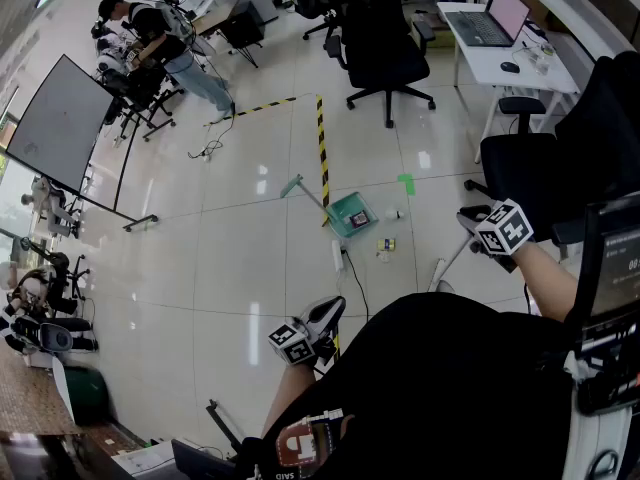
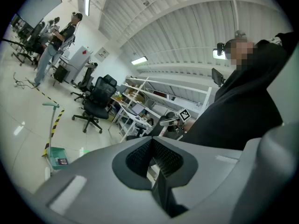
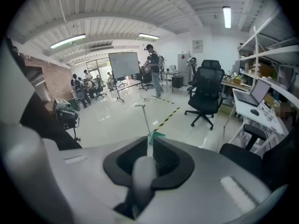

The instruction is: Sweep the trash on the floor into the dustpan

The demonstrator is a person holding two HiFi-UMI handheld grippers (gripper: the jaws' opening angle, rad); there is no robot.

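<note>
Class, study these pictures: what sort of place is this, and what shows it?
Probably an open-plan office or lab workspace: wheeled office chairs, a desk with an open laptop, a board on a rolling stand, and hazard tape on the glossy tiled floor.

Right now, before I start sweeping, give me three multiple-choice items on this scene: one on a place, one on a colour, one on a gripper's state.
1. Where is the dustpan?
A) on the floor, beside the near end of the striped tape line
B) on the desk
C) on a chair seat

2. What colour is the dustpan?
A) red
B) green
C) black

3. What is the right gripper doing?
A) open and empty
B) out of view
C) shut on a white handle

Answers:
1 A: the head view shows it on the floor at the tape's end.
2 B: its pan is green.
3 C: the right gripper view shows the rounded handle between the jaws.
</note>
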